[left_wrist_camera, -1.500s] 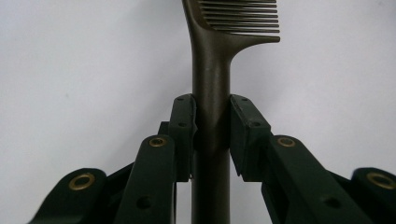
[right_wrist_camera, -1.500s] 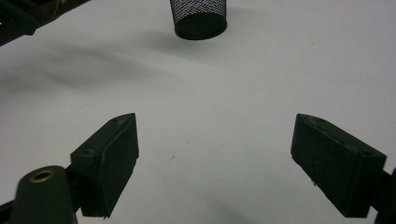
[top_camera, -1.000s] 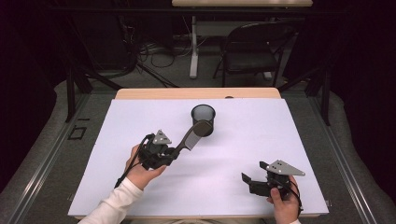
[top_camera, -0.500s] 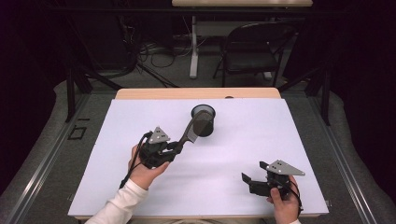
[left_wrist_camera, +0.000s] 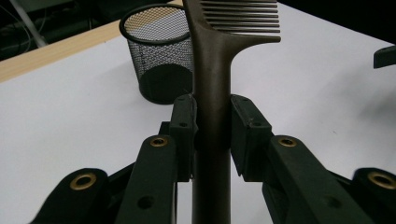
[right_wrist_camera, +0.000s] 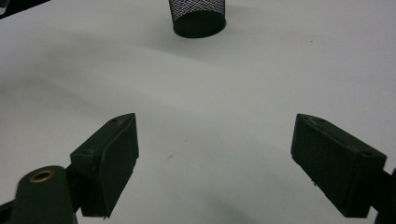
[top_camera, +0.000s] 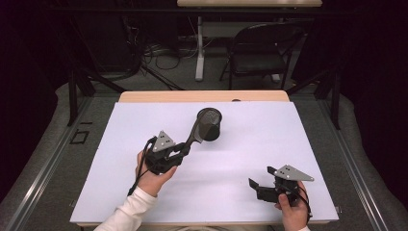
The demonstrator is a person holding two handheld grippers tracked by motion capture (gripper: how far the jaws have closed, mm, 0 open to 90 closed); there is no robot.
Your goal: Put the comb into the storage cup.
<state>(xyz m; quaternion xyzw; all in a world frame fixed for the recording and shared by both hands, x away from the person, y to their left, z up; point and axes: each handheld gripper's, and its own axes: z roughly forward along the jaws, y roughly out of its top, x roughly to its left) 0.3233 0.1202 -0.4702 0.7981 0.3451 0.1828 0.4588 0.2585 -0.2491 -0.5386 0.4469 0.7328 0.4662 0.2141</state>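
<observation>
A dark brown comb (top_camera: 196, 129) (left_wrist_camera: 212, 88) is held by its handle in my left gripper (top_camera: 184, 148) (left_wrist_camera: 211, 126), which is shut on it. The comb's toothed head reaches up beside the rim of a black mesh cup (top_camera: 210, 124) (left_wrist_camera: 159, 58) standing upright near the table's middle back. My right gripper (top_camera: 260, 179) (right_wrist_camera: 215, 158) hovers low near the front right of the white table, jaws spread wide and open with nothing between them. The mesh cup (right_wrist_camera: 198, 16) lies well ahead of it.
The white table sheet (top_camera: 250, 149) has a wooden strip (top_camera: 202, 96) along its far edge. Behind the table stand a black chair (top_camera: 262, 53), a table leg and cables on the floor.
My left gripper has shifted slightly right and forward with the comb, bringing its head closer against the mesh cup. The right gripper has stayed put.
</observation>
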